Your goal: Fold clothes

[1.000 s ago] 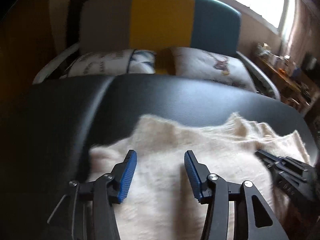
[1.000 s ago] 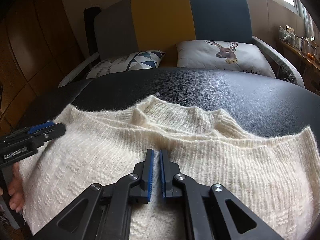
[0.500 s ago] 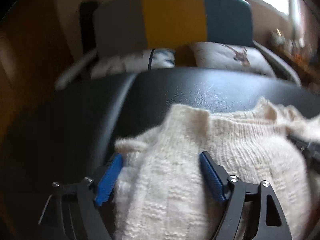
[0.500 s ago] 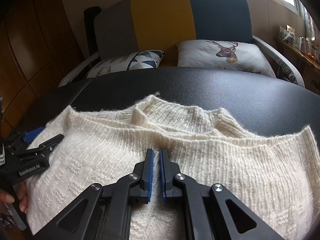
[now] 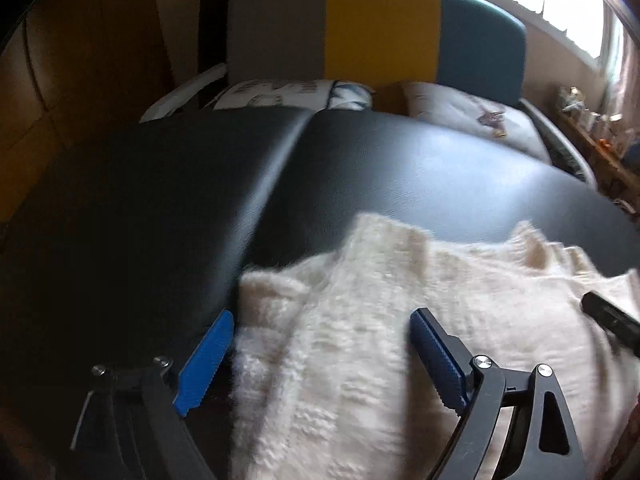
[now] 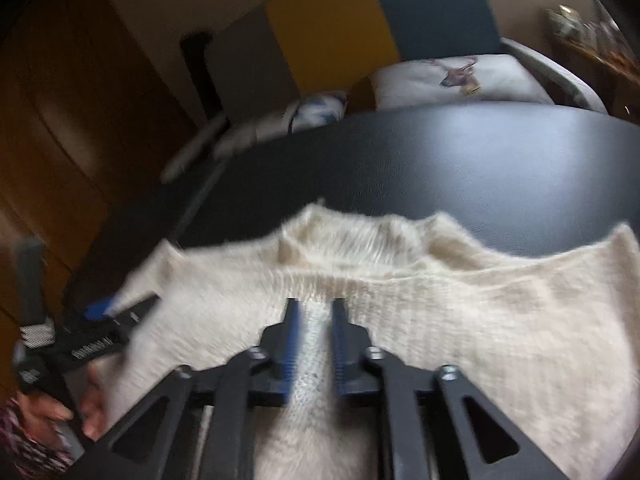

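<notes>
While cream sweater [image 6: 460, 320] lies partly folded on black padded table [image 5: 400, 168], left gripper [image 5: 316, 344] spread wide over its left edge, gripping nothing. Right gripper [image 6: 314, 320] jaws just parting, knit between, unclamped. Further folds, squaring likely remain.

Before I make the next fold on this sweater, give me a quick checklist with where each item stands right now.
1. Left gripper free of the cloth: ok, jaws wide open over the sweater's left edge, having just opened.
2. Right gripper let go: ok, its jaws have just been opening and stand a little apart, knit showing between them, not pinched.
3. Sweater on the black table: ok, collar towards the far side.
4. Sweater lying flat: not ok, its left edge is bunched.
5. Room ahead for folding: ok, bare table beyond the collar.
6. Near hem in place: cannot tell, out of frame.
</notes>
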`<state>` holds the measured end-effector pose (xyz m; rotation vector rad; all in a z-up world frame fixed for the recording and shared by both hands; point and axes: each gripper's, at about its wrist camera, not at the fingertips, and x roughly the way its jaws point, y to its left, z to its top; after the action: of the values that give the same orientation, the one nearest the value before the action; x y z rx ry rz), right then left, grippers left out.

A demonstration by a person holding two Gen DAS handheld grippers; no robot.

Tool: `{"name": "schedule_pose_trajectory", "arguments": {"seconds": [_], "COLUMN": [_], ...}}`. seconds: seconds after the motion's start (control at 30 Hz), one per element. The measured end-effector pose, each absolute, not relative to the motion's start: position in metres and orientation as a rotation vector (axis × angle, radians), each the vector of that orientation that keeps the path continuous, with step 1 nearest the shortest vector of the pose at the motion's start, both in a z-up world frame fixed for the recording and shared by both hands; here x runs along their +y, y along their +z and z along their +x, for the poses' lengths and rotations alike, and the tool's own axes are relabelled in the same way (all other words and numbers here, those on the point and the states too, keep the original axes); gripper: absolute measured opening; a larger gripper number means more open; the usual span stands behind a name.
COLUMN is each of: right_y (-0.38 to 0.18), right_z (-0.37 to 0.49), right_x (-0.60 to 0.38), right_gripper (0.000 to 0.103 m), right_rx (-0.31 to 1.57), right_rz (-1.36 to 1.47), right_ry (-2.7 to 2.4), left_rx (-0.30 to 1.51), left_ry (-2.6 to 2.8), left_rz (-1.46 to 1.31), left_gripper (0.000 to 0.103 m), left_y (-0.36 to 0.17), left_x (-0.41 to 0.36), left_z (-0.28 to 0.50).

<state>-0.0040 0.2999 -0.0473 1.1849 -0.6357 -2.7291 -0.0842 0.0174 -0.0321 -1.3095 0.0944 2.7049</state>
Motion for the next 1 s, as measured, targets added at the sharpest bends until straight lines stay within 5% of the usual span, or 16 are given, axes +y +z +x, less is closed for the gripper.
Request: {"name": "schedule_pose_trajectory", "arguments": {"seconds": [0.23, 0.47, 0.67, 0.73, 0.93, 1.0], "right_y": [-0.015, -0.043, -0.041, -0.030, -0.036, -0.030], "right_z": [0.032, 0.018, -0.006, -0.005, 0.009, 0.018], "right_x": [0.368, 0.369, 0.350, 0.355, 0.383, 0.384], "right_gripper": [0.025, 0.026, 0.000, 0.000, 0.003, 0.030], "right_rx": [-0.529, -0.383, -0.130, -0.084, -0.525, -0.605], "right_rz": [1.399, 1.517, 1.627, 1.580, 1.468, 1.438], "right_ry": [-2.924, -2.850, -2.878, -2.966, -2.910, -2.861], "left_rx": [0.310, 0.211, 0.189, 0.166, 0.138, 0.142], "left_ry": [2.736, 2.740, 2.738, 2.731, 2.725, 2.731], "left_rz": [-1.241, -1.262, -1.269, -1.278, -1.293, -1.292], "left_gripper": [0.092, 0.099, 0.100, 0.101, 0.103, 0.103], "left_y": [-0.045, -0.054, -0.054, -0.055, -0.057, -0.058], "left_x": [0.041, 0.027, 0.025, 0.023, 0.022, 0.023], "left_z": [-0.084, -0.086, -0.085, -0.087, -0.090, -0.090]}}
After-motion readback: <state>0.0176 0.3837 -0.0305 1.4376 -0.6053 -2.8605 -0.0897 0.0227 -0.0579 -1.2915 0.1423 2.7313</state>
